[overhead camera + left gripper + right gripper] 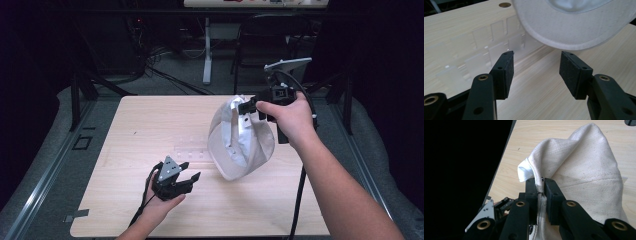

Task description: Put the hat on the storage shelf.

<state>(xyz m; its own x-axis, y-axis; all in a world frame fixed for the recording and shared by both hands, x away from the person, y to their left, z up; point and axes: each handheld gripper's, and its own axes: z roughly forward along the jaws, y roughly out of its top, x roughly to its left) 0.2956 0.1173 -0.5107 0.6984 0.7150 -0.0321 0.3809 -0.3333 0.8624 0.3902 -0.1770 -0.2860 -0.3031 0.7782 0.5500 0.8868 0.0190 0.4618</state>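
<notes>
A cream-white cap [240, 140] hangs above the middle of the light wooden table [145, 120], brim downward. My right gripper [248, 106] is shut on the cap's upper edge. In the right gripper view both jaws pinch a seam of the cloth [584, 170] at the gripper's tip [540, 181]. My left gripper [190, 172] rests low near the table's front, left of the cap, open with nothing between its jaws. In the left gripper view the cap's brim [574, 27] hovers just beyond the open gripper [536, 65]. The left gripper's grey plate [487, 212] shows below the cap.
Faint clear square patches [192, 150] mark the tabletop beside the cap. A round hole [504, 4] sits in the table farther off. Behind the table stand a white desk leg [207, 55], a dark chair [265, 45] and floor cables [165, 75].
</notes>
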